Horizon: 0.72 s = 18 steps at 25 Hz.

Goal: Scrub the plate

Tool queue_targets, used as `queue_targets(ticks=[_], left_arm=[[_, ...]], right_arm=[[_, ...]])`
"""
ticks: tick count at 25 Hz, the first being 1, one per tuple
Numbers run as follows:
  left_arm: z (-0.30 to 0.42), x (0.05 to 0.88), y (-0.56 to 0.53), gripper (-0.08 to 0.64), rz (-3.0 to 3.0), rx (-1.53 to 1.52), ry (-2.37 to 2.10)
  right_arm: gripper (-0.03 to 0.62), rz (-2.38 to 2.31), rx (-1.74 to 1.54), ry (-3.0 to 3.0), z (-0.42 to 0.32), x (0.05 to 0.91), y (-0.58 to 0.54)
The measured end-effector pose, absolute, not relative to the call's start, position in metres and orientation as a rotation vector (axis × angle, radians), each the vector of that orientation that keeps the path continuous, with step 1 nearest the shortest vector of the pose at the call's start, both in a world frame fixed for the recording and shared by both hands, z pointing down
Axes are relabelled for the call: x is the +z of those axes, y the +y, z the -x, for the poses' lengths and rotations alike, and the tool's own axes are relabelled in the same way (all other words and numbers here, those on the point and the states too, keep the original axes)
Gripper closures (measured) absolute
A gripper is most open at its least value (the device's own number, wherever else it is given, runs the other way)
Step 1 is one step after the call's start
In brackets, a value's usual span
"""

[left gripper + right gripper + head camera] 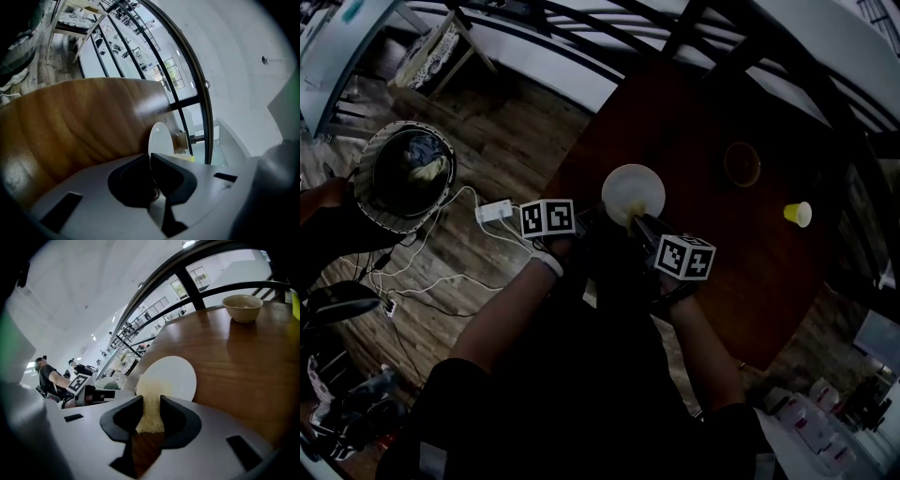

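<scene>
A white plate [633, 192] lies on the dark wooden table [722, 272]. My left gripper [587, 215] is at the plate's left rim. In the left gripper view the plate [159, 137] shows edge-on and the left gripper [150, 158] is shut on its near edge. From the near side my right gripper [637, 224] comes in, and in its own view the right gripper [151, 401] is shut on a pale yellow sponge [151, 397]. The sponge rests against the near part of the plate [177, 375].
A tan bowl [742, 164] stands beyond the plate to the right, and a small yellow cup [798, 214] sits farther right. On the wooden floor to the left are a round basket [403, 173] and white cables [441, 253]. A dark railing runs behind the table.
</scene>
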<state>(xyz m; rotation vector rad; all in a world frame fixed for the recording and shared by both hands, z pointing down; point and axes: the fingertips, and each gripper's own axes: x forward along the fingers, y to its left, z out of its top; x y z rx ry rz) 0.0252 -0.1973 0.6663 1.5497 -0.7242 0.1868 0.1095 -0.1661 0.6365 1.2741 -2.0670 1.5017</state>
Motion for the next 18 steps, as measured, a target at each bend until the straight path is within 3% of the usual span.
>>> queue_targets(ticks=[18], left_arm=[[-0.023,0.662,-0.197,0.532,-1.587,0.110,-0.736]], right_arm=[[0.466,-1.582,1.584,-2.006,-0.181,0.621,-0.159]])
